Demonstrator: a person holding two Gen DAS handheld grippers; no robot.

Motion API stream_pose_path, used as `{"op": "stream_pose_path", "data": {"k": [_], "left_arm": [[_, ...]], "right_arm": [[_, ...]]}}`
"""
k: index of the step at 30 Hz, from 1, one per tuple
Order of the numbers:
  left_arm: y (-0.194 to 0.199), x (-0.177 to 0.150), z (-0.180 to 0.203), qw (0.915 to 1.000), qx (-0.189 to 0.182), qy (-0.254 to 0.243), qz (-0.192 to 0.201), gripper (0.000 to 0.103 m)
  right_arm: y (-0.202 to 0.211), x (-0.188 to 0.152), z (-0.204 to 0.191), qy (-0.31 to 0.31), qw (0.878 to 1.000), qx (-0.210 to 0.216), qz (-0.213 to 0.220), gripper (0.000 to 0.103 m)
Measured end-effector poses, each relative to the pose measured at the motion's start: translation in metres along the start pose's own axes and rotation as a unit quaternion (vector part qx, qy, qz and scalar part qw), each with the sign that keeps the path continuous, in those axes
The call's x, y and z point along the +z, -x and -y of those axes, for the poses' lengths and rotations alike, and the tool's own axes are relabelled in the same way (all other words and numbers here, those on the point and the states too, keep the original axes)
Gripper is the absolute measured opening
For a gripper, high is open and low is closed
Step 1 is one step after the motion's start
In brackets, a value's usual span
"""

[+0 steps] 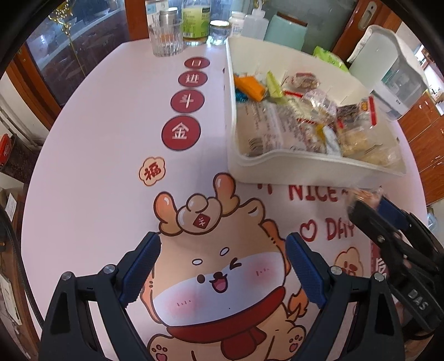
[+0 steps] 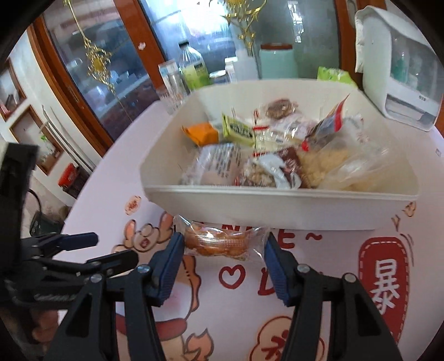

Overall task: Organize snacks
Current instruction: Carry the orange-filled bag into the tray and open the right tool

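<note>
A little snack packet (image 2: 219, 243), clear wrap with a golden cake inside, sits between the blue pads of the right gripper (image 2: 223, 250). The pads pinch its two ends, and it hangs just in front of the white bin (image 2: 277, 209), lower than the rim. The left gripper (image 1: 223, 270) hangs beside it with its claws spread wide and nothing in them.

Below them is a pink tablecloth (image 1: 105, 138) with a cartoon deer (image 1: 219, 266), red round signs (image 1: 181, 133) and red words.

The white bin stands on the cloth. It is full of snacks: an orange packet (image 2: 202, 133), a green one (image 2: 238, 130), and many clear bags of biscuits.

Behind the bin are a drinking glass (image 1: 166, 40), a bottle of yellow-green drink (image 1: 195, 23), a pale green jar (image 1: 285, 30) and a white machine (image 1: 388, 69). Brown wooden cabinets with glass doors (image 2: 116, 69) stand at the back.
</note>
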State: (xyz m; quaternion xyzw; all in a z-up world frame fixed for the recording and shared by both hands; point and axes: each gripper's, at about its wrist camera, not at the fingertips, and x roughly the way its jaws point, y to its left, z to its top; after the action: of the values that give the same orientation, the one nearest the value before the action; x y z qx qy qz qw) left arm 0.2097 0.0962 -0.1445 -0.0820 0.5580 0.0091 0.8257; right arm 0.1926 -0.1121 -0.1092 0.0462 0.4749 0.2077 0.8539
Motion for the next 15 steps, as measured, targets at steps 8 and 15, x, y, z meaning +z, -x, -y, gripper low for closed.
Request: {"op": "stream_pose_path", "data": {"k": [8, 15], "left_arm": [[0.038, 0.015, 0.011, 0.9989, -0.002, -0.012, 0.046, 0.091], [0.071, 0.039, 0.029, 0.995, 0.007, -0.035, 0.093, 0.091]], "right_arm": [[0.049, 0.005, -0.004, -0.006, 0.999, 0.007, 0.033, 0.058], [0.084, 0.022, -0.003, -0.007, 0.998, 0.006, 0.063, 0.058]]}}
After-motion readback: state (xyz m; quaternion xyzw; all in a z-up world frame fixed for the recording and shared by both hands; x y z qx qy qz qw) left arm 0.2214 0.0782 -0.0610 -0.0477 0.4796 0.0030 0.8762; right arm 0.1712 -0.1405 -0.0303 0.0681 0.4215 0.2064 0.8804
